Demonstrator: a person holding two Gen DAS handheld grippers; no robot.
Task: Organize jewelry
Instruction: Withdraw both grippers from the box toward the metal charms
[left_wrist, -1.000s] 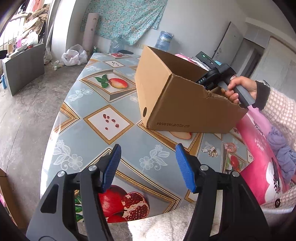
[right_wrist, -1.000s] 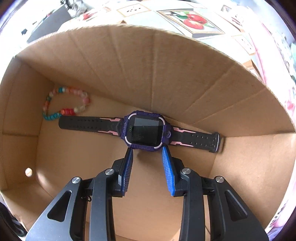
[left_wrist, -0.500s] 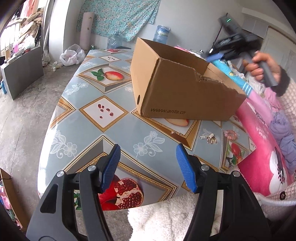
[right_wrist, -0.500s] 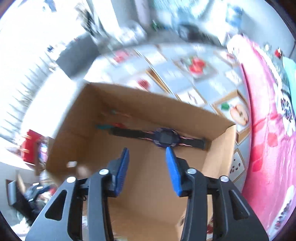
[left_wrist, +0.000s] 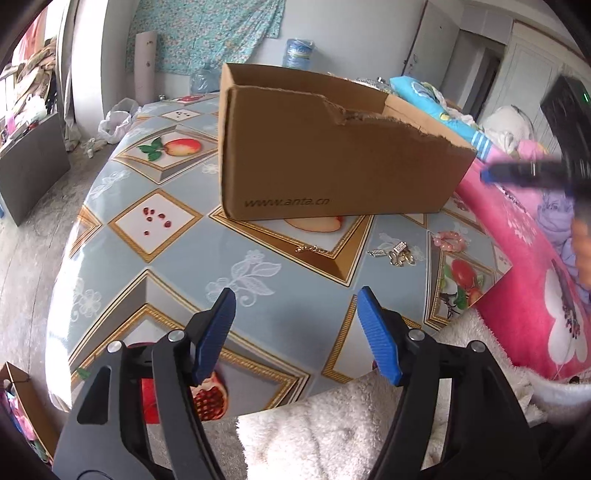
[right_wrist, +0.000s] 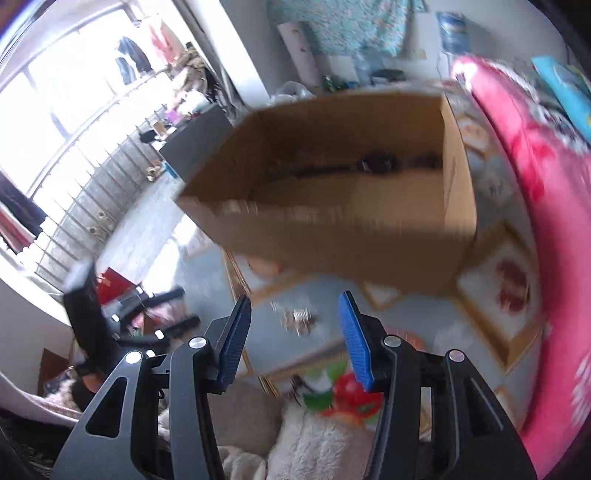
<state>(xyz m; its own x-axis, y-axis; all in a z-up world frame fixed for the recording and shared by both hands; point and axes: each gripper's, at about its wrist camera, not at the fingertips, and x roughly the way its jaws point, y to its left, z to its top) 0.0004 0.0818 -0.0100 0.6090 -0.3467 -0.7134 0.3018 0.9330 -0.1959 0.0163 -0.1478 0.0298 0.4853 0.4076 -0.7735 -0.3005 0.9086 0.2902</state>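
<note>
Both claws hover empty, jaws opening: left claw (left_wrist: 295, 332), right claw (right_wrist: 293, 332). Before the cardboard box (left_wrist: 332, 155) on the worktop (left_wrist: 177, 269) lie small gold jewelry pieces (left_wrist: 397, 253).

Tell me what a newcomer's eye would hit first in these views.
The torn cardboard box dominates, standing mid-table on the fruit-print tablecloth. A dark watch lies inside it. In front of the box, gold earrings and a pink bead bracelet lie loose, while both grippers are empty, jaws opening.
</note>
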